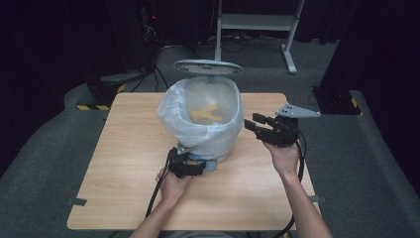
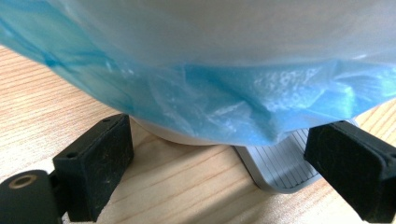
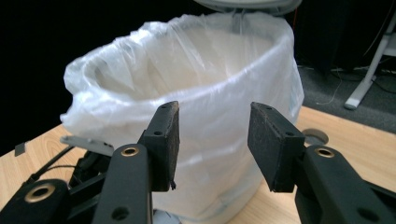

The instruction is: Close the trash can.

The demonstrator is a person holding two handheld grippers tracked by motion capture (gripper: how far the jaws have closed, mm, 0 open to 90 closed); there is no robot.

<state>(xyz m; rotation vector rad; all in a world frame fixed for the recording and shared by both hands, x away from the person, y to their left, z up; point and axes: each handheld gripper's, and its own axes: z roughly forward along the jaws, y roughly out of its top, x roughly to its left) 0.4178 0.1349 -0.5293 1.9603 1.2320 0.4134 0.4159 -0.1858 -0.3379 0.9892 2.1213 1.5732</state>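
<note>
A small white pedal bin point(image 1: 210, 144) stands mid-table, lined with a pale plastic bag point(image 1: 171, 111). Its grey lid point(image 1: 208, 67) is up. Something yellow point(image 1: 208, 114) lies inside it. My left gripper point(image 1: 195, 167) is low at the bin's front foot, open, its jaws either side of the bag's hanging blue-tinted edge point(image 2: 224, 93). The grey ribbed pedal point(image 2: 280, 168) lies by the right-hand jaw; contact cannot be told. My right gripper point(image 1: 253, 122) hovers just right of the bin near rim height, open and holding nothing. From the right gripper point(image 3: 212, 116) the bagged bin point(image 3: 210, 84) is close ahead.
The wooden table point(image 1: 124, 173) has bare room left and right of the bin. Cables trail from both grippers to the front edge. A white desk frame point(image 1: 289, 49) and dark equipment stand on the floor beyond the table.
</note>
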